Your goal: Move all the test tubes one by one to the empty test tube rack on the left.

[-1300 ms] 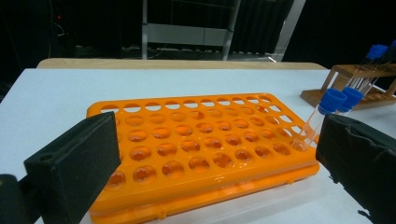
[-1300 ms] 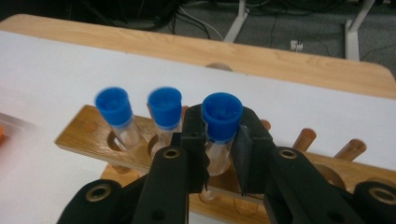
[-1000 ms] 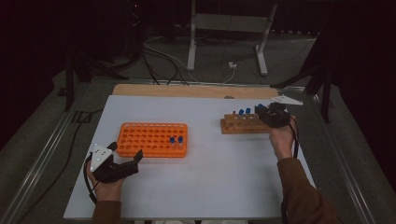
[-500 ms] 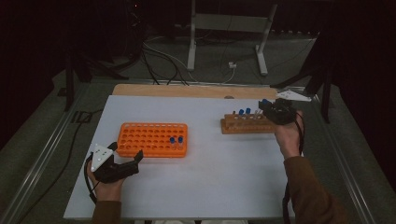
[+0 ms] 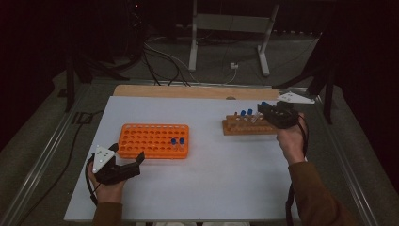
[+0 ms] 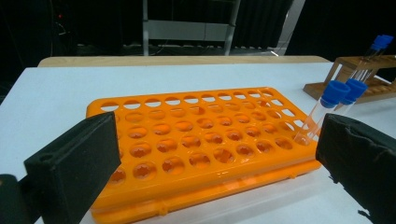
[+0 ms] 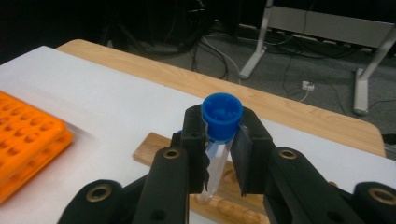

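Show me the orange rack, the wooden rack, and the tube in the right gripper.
orange rack point(image 5: 150, 136), high view, on its holed top.
wooden rack point(image 5: 235, 129), high view, on its left end.
tube point(image 7: 222, 112), right gripper view, on its blue cap, between the jaws of the right gripper point(image 7: 219, 154).

No readable text, labels, brand marks, nos. or signs anywhere in the views. Orange rack point(image 6: 201, 140): plain moulded plastic, no lettering or row/col marks legible. Blue caps on the tubes point(image 7: 222, 112): bare, no print. Wooden rack point(image 5: 247, 126): unmarked. Worktop point(image 5: 211, 188): blank white surface. Grey plate on the left gripper point(image 5: 101, 157): a few small dots/holes, no characters. Background too dark to make out any sign or sticker.
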Available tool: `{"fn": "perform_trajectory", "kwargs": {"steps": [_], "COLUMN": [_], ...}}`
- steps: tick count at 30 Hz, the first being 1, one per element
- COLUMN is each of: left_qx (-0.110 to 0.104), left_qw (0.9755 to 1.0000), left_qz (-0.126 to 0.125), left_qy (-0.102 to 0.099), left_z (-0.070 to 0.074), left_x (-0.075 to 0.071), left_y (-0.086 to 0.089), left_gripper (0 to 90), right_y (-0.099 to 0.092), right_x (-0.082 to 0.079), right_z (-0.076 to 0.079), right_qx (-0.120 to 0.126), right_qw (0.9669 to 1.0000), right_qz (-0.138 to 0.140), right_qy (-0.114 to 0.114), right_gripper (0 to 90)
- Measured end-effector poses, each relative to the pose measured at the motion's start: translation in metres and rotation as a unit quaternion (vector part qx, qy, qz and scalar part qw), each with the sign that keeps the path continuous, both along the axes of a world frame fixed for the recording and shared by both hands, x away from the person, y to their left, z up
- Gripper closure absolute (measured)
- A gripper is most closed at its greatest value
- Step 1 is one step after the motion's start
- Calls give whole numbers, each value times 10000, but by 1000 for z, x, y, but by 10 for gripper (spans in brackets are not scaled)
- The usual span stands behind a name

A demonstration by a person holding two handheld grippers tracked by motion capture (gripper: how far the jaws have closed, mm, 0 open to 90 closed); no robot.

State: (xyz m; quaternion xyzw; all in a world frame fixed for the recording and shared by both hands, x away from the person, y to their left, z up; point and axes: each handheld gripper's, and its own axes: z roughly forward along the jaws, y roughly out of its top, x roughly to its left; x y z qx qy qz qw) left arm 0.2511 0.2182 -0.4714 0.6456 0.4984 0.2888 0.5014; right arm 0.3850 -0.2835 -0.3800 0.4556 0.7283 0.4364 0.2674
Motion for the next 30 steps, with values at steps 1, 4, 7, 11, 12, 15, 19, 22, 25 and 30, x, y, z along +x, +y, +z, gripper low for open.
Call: {"fn": "perform_trajectory", "kwargs": {"steps": [1,4,7,11,12,15,19,22,25,30], "left_qx": [6,22,47,66,66,77,83,113,149,192], "left_qw": [10000,10000,10000,10000,10000,10000,9999,9999,9998,9993], "left_qz": [-5,-14,-20,-23,-25,-41,-71,-101,-155,-323], "left_qy": [-2,-11,-4,-8,-8,-4,-12,-14,-26,-64], "left_z": [0,0,0,0,0,0,0,1,2,9], "left_x": [0,0,0,0,0,0,-1,-1,-2,-4], "left_y": [0,0,-1,-2,-2,-3,-4,-5,-8,-16], "left_gripper": [8,8,8,8,8,8,8,8,8,8], "right_y": [3,7,12,20,24,27,34,39,43,50], "right_x": [-2,-5,-9,-14,-16,-19,-23,-28,-31,-38], "right_z": [0,-1,-2,-4,-5,-6,-7,-8,-10,-10], "right_qx": [32,25,23,3,-5,-10,-18,-20,-27,-36], "right_qw": [10000,9999,9996,9991,9987,9984,9974,9966,9956,9939], "right_qz": [66,144,269,423,489,555,703,809,921,1087], "right_qy": [33,40,60,99,116,129,133,136,158,201], "right_gripper": [768,768,767,767,767,767,767,767,767,768]}}
